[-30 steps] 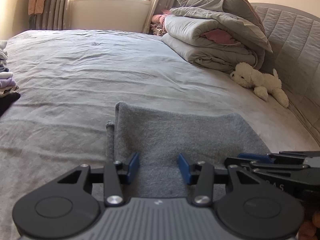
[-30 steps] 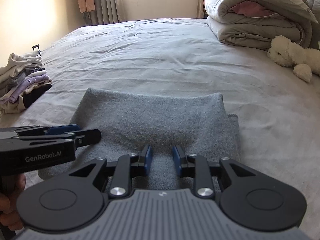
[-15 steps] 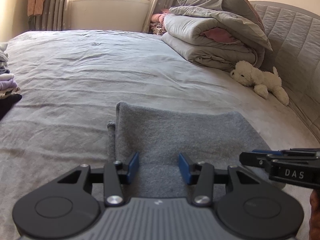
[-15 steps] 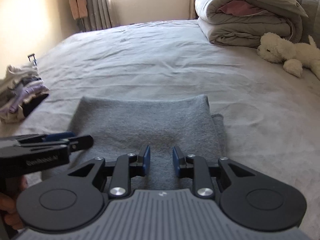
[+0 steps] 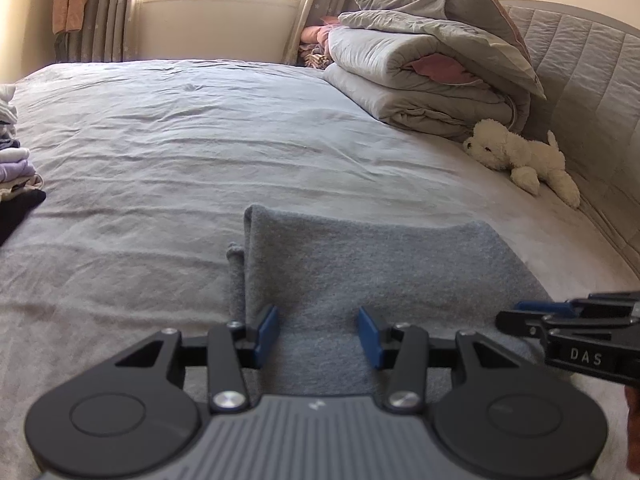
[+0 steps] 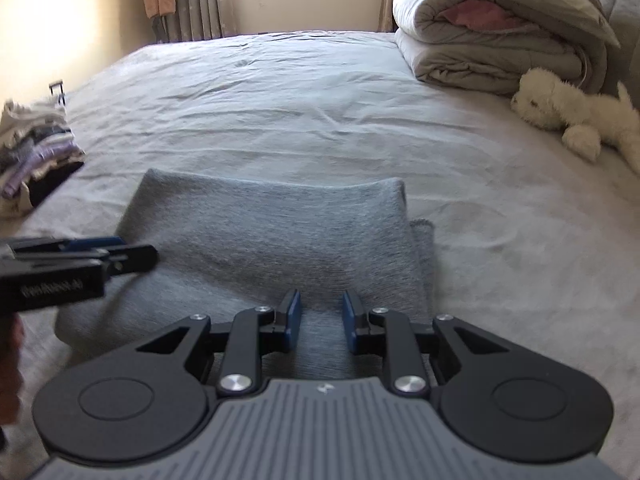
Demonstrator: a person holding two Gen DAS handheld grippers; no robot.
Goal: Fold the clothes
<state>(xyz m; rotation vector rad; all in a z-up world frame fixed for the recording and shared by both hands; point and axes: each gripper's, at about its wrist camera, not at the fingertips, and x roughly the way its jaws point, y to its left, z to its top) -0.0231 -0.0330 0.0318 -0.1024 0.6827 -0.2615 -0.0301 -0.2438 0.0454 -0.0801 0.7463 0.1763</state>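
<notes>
Two grippers over grey garment [image 5: 360, 264] | left gripper [image 5: 319, 330] fingers unchanged, parted, empty | right gripper [image 6: 321, 320] fingers narrowed, empty

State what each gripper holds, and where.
Nothing: left gripper and right gripper hover over the folded grey garment, fingers apart, gripping no cloth.

Cut off and blurred
The clothes pile [image 5: 14, 168] runs off the left edge; in the right view it blurs.

We see a heather-grey folded knit garment [image 5: 360, 272] on a pale grey wrinkled bed sheet [image 5: 180, 140], a white fluffy plush dog [image 5: 520, 156], and blue-padded black claws [image 5: 318, 330].
</notes>
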